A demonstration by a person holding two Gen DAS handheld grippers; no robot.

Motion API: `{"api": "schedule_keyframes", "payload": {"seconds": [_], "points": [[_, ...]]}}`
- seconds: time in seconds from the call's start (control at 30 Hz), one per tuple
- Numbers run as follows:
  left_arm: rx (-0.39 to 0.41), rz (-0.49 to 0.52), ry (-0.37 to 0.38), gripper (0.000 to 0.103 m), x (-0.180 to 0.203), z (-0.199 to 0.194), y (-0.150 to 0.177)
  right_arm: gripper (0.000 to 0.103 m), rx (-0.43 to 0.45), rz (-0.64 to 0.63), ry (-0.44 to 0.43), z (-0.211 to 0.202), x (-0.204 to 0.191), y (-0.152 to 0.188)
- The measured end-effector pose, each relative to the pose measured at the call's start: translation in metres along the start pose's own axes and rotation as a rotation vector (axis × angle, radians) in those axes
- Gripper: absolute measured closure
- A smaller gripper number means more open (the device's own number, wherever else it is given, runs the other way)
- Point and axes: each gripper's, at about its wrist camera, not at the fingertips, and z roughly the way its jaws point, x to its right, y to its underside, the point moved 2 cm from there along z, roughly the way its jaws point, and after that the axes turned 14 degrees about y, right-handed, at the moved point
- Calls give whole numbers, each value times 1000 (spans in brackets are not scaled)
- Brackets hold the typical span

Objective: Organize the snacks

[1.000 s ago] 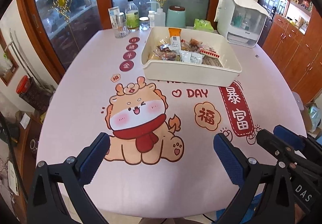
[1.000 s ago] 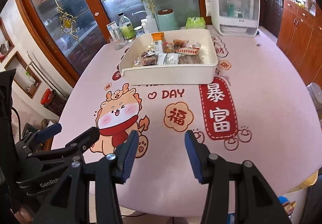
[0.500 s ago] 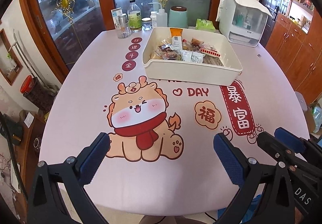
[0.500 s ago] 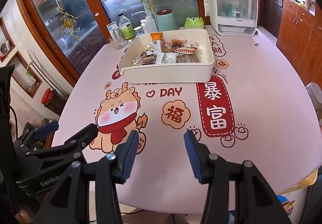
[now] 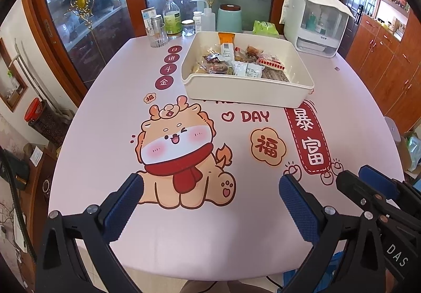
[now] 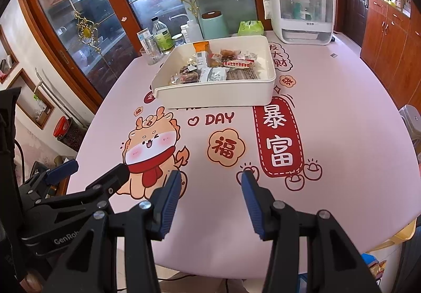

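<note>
A cream plastic bin (image 5: 244, 91) (image 6: 215, 95) stands on the far half of the pink table and holds several wrapped snacks (image 5: 236, 60) (image 6: 213, 66). My left gripper (image 5: 210, 185) hangs open over the near table edge above the cartoon dragon print, nothing between its blue pads. My right gripper (image 6: 211, 177) is also open and empty, its jaws about half spread, close beside the left one. Each gripper shows at the edge of the other's view: the right gripper (image 5: 368, 187), the left gripper (image 6: 86, 172). Both are well short of the bin.
Behind the bin stand a bottle (image 5: 172, 19), a glass (image 5: 158, 35), small jars, a mint canister (image 5: 230, 18), a green packet (image 5: 264, 27) and a white appliance (image 5: 315, 22). Glass doors lie beyond; wooden cabinets (image 5: 389, 61) are at right. The table (image 5: 105, 98) drops off at left.
Both views have pulled slightly back from the bin; the table sits a little farther away. Neither gripper's jaw spread has altered.
</note>
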Motion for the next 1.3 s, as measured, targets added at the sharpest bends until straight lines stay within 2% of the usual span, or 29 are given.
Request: {"api": "schedule_keyframes", "payload": {"seconds": [1.3], "points": [[5, 4, -4, 1, -8, 2, 7, 55, 2, 0, -6, 4, -6, 0]]}}
